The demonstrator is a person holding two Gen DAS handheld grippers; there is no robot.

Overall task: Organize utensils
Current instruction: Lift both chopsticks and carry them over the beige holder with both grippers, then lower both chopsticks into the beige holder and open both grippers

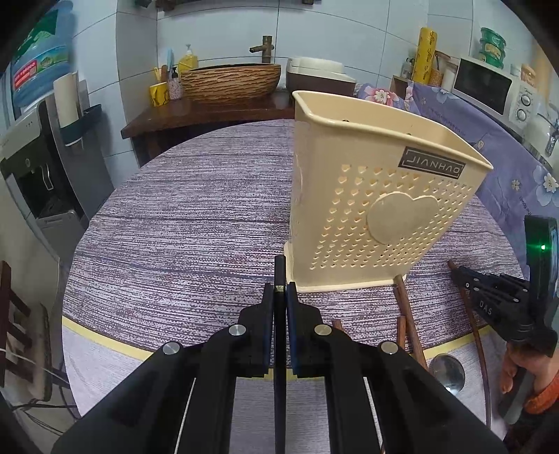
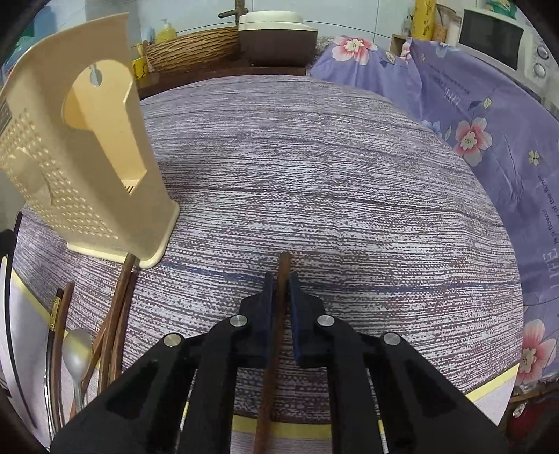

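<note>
The table (image 1: 181, 223) is carrying a cream utensil holder (image 1: 377, 195) standing upright toward its middle. The left tongs (image 1: 280, 291) are gripping a black chopstick (image 1: 279, 276) just before the holder's base. The right tongs (image 2: 280, 283) are clamping a brown chopstick (image 2: 283, 269). Loose brown chopsticks (image 2: 115, 314) and a spoon (image 2: 75, 352) are lying near the table's front edge.

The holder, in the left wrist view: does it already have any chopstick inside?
No: the holder shows nothing above its rim, and chopsticks lie on the table.

White tiled wall (image 1: 223, 31) behind a wooden counter (image 1: 209, 111).
</note>
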